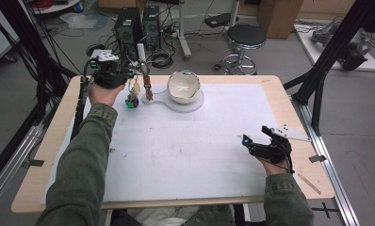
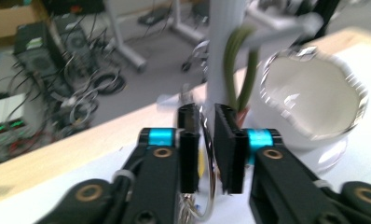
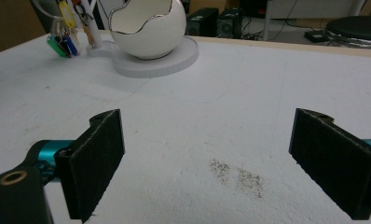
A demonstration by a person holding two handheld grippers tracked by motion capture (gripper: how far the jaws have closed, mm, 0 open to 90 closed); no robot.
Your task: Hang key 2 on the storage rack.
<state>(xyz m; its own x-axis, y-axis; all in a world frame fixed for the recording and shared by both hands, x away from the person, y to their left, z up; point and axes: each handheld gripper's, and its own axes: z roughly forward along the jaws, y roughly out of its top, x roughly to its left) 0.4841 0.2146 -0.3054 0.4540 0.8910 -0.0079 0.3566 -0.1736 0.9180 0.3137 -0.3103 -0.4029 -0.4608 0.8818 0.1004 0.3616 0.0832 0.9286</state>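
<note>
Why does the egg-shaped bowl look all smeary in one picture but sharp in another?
In the left gripper view the bowl and the white post are streaked by motion blur; in the right gripper view the bowl is crisp; the high view is sharp, evenly lit, with soft shadows.

The high view looks forward and down from above the person's side of the table, taking in every edge and the floor beyond. The left gripper view sits low and close at the far left corner, facing the egg-shaped bowl. The right gripper view looks from near the right edge, low across the table, toward that same bowl.
</note>
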